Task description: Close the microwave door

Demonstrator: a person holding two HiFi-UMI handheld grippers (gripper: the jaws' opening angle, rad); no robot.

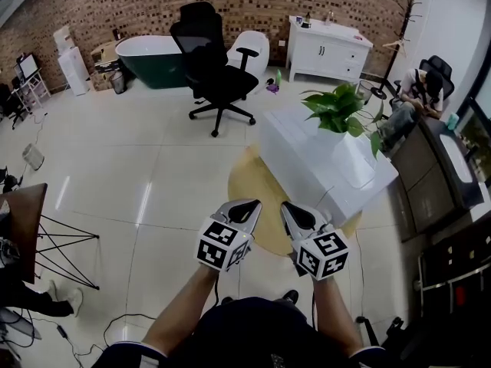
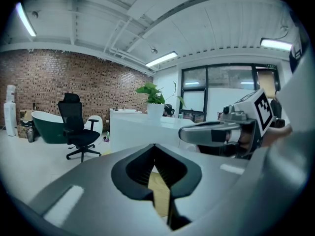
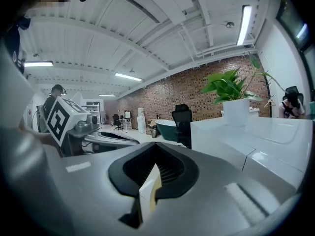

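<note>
Near: left gripper (image 1: 256, 203) pressed together, nothing between jaws. Right gripper (image 1: 285, 205) same, tips met, empty. Both held side by side before my body, over round yellow rug (image 1: 249, 186).

Middle: white counter (image 1: 303, 156) with potted plant (image 1: 342, 107) just ahead to right. Black office chair (image 1: 212, 66) beyond.

Far: green bathtub (image 1: 149, 58), brick wall (image 1: 153, 6).

Microwave: not found in any view, so door's state unknown. Scene fits walking toward it or away with door shut. Dark units at right edge cut off, too murky to name.
</note>
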